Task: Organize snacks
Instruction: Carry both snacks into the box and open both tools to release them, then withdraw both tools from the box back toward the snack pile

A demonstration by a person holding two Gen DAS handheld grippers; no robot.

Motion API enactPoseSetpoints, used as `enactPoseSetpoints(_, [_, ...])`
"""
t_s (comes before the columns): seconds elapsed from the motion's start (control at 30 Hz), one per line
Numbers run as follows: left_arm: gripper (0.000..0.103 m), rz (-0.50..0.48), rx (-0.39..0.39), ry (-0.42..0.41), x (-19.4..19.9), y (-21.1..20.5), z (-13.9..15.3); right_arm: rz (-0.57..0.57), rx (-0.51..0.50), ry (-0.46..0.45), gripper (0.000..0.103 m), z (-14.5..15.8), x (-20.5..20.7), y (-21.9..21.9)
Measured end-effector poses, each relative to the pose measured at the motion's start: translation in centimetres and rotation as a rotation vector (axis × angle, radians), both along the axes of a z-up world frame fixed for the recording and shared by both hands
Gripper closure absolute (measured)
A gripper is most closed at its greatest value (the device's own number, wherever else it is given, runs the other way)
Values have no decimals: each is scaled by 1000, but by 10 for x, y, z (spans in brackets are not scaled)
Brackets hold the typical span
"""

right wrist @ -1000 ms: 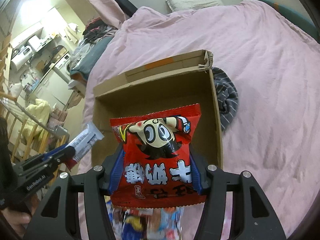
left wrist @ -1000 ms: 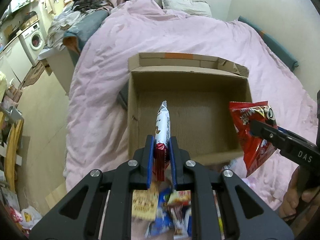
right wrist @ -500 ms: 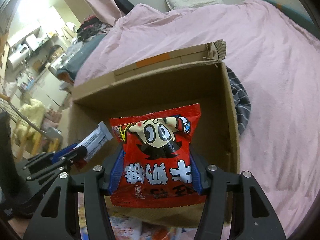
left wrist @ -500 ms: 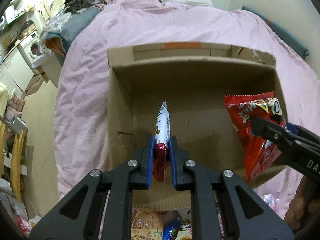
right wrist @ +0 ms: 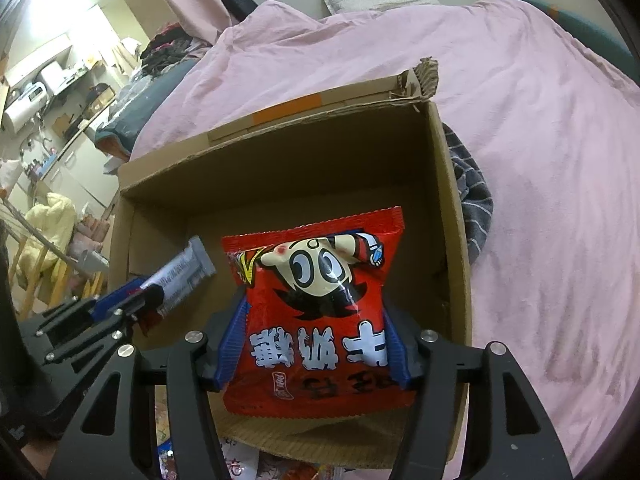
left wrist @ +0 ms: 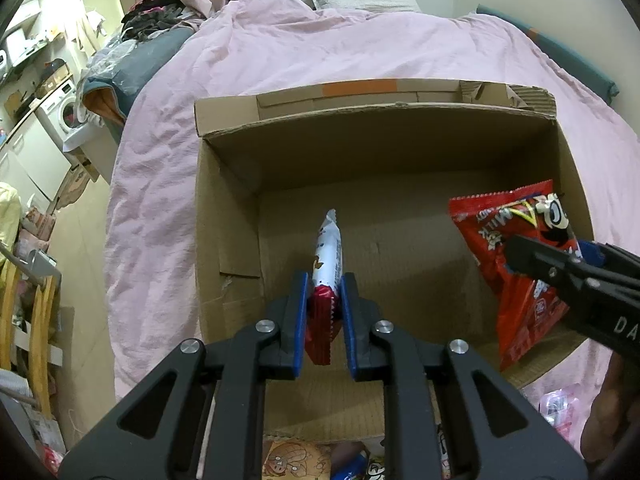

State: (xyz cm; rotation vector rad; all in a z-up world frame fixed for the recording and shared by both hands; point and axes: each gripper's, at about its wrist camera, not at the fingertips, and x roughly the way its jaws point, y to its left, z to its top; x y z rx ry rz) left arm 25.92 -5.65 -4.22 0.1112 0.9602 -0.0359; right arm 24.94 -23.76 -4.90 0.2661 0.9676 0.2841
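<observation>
Over the open cardboard box (left wrist: 400,248) on the pink bed (left wrist: 320,48), both grippers hang with a snack each. The left gripper (left wrist: 325,300), its jaws just easing apart, pinches a slim white-and-red bar (left wrist: 328,248) by its crimped end. The right gripper (right wrist: 316,344), its jaws just widening, has its fingers (right wrist: 230,336) against the sides of a puffy red bag (right wrist: 320,304). Both packs look light, soft and slick; crimped seams probably give the surest hold, and the bag's contents may crush.

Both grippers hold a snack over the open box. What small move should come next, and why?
Probably open both and let go: the left gripper holds the snack bar and the right gripper the red bag inside the cardboard box, above its bare floor.
</observation>
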Motion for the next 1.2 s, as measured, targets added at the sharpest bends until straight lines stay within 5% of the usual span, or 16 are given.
enactPoseSetpoints(0.2, [88, 5, -34, 25, 1, 3, -3, 0, 23, -13, 36, 3, -5, -2])
enactPoseSetpoints(0.4, [84, 9, -71, 34, -1, 5, -2, -10, 42, -68, 14, 14, -8, -6])
enactPoseSetpoints(0.5, [65, 10, -90, 38, -1, 6, -2, -29, 38, -106, 8, 19, -11, -10])
enactPoseSetpoints(0.57, [43, 15, -88, 35, -3, 6, -2, -35, 43, -101, 8, 20, -9, -12])
enactPoseSetpoints(0.67, [32, 22, -93, 29, -5, 6, 0, -49, 59, -92, 7, 19, -8, -15])
enactPoseSetpoints(1.2, [31, 73, -159, -79, -26, 28, 28, -65, 50, -143, 7, 38, -29, -21])
